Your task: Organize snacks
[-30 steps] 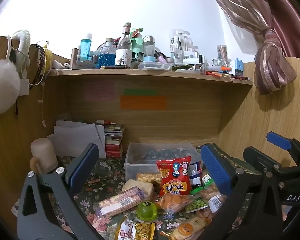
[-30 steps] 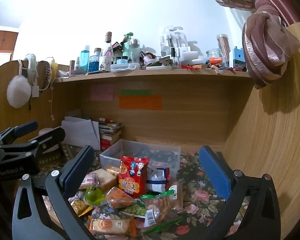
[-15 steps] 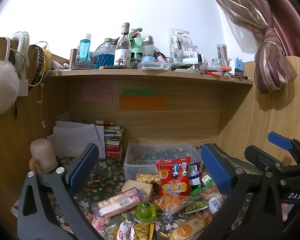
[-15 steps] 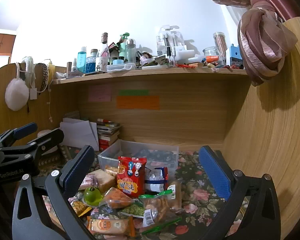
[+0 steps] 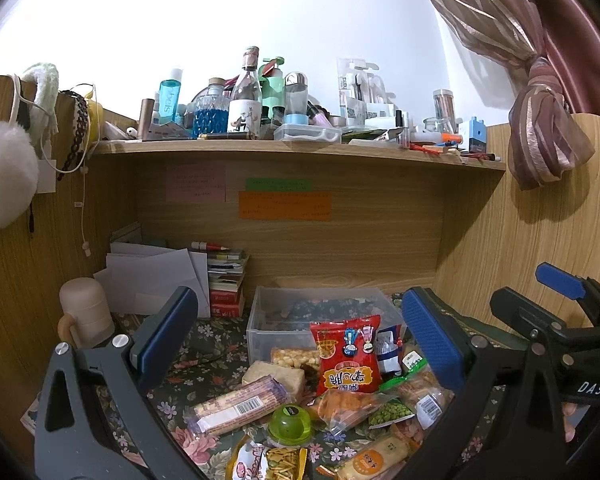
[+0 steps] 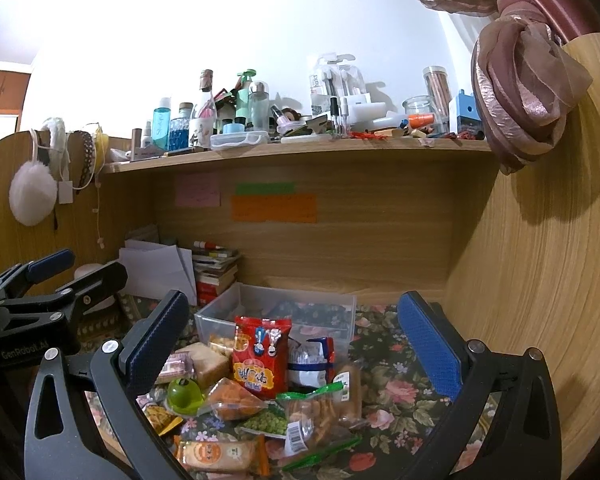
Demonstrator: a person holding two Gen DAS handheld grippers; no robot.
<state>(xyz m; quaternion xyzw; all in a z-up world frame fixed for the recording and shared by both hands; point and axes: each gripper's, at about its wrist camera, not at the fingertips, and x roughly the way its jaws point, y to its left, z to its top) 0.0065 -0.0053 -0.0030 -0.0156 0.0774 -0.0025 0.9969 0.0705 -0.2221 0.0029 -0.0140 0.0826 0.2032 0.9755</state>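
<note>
A pile of snacks lies on the floral desk mat in front of a clear plastic box (image 5: pixel 284 312) (image 6: pixel 340 312). A red snack bag (image 5: pixel 346 356) (image 6: pixel 262 362) leans upright against the box front. Around it lie a green jelly cup (image 5: pixel 291 420) (image 6: pixel 185 394), a long wafer pack (image 5: pixel 236 400), an orange chip bag (image 6: pixel 232 400) and a green pea packet (image 6: pixel 266 424). My left gripper (image 5: pixel 296 344) is open and empty above the pile. My right gripper (image 6: pixel 292 344) is open and empty, also above the pile. The right gripper shows at the right edge of the left wrist view (image 5: pixel 560 320).
A beige cup (image 5: pixel 85 314), white envelopes (image 5: pixel 156 276) and stacked books (image 5: pixel 226 284) stand at the back left. A crowded shelf (image 5: pixel 292 146) of bottles runs overhead. Wooden walls close both sides. A knotted curtain (image 6: pixel 528 92) hangs at the right.
Both views have drifted slightly; the right gripper has moved a little closer to the snack pile. Nothing was grasped or moved.
</note>
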